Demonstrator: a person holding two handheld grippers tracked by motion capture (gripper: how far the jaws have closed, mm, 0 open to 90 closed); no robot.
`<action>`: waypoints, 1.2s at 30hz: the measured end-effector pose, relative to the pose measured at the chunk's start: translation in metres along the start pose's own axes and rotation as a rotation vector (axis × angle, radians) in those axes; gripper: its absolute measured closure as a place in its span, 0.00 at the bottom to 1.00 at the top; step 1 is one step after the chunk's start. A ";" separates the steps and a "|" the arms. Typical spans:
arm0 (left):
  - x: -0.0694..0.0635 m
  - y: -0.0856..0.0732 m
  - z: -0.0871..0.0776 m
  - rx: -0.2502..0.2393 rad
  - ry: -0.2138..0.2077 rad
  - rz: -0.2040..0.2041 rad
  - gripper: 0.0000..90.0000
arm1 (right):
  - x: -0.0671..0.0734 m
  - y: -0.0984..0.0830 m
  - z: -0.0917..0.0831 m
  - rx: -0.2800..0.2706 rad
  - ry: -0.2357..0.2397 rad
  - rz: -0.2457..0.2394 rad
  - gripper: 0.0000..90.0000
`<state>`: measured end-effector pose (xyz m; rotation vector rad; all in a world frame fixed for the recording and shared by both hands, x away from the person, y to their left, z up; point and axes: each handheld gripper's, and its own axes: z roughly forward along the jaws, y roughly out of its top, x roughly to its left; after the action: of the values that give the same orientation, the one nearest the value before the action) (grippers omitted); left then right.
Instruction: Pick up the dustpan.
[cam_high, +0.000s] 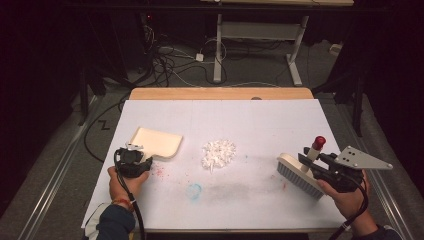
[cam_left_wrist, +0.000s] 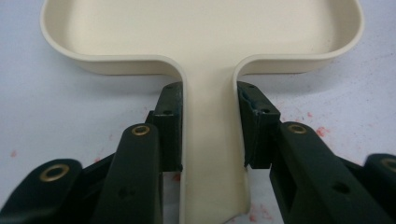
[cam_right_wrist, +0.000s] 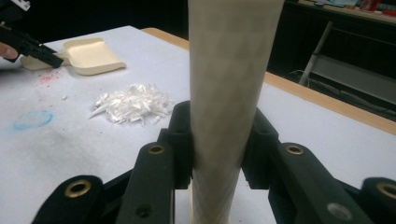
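Note:
A cream dustpan (cam_high: 157, 141) lies on the white-covered table at the left, its tray (cam_left_wrist: 205, 28) pointing away from me. My left gripper (cam_high: 134, 152) is shut on the pan's flat handle (cam_left_wrist: 208, 154), with both pads pressed on its sides. A small pile of white paper shreds (cam_high: 218, 153) sits mid-table. At the right, my right gripper (cam_high: 312, 161) is shut on the pale handle (cam_right_wrist: 229, 70) of a hand brush (cam_high: 297, 177) with a red tip (cam_high: 319, 141). The bristle head is tilted just above the sheet. The right gripper view also shows the shreds (cam_right_wrist: 133, 103) and the dustpan (cam_right_wrist: 91, 56).
The white sheet (cam_high: 280, 120) covers the table up to a wooden strip (cam_high: 220, 93) at the far edge. A blue ring stain (cam_high: 194, 190), red specks (cam_high: 159, 171) and a grey smudge (cam_high: 240, 187) mark the sheet. Cables and a desk frame (cam_high: 218, 45) stand beyond.

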<state>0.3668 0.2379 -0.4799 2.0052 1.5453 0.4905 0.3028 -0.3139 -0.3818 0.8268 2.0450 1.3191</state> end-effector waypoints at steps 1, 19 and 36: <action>0.002 0.001 -0.001 0.008 -0.012 0.002 0.71 | 0.001 0.000 0.001 -0.002 0.002 -0.002 0.78; 0.012 -0.006 -0.086 0.210 -0.097 0.276 0.71 | -0.006 -0.002 -0.001 -0.003 0.001 0.023 0.78; -0.035 -0.010 -0.091 0.334 -0.213 0.535 0.71 | -0.005 -0.002 0.000 -0.003 -0.001 0.024 0.78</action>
<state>0.2963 0.2250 -0.4136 2.6445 1.0012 0.2103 0.3058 -0.3188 -0.3827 0.8530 2.0380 1.3341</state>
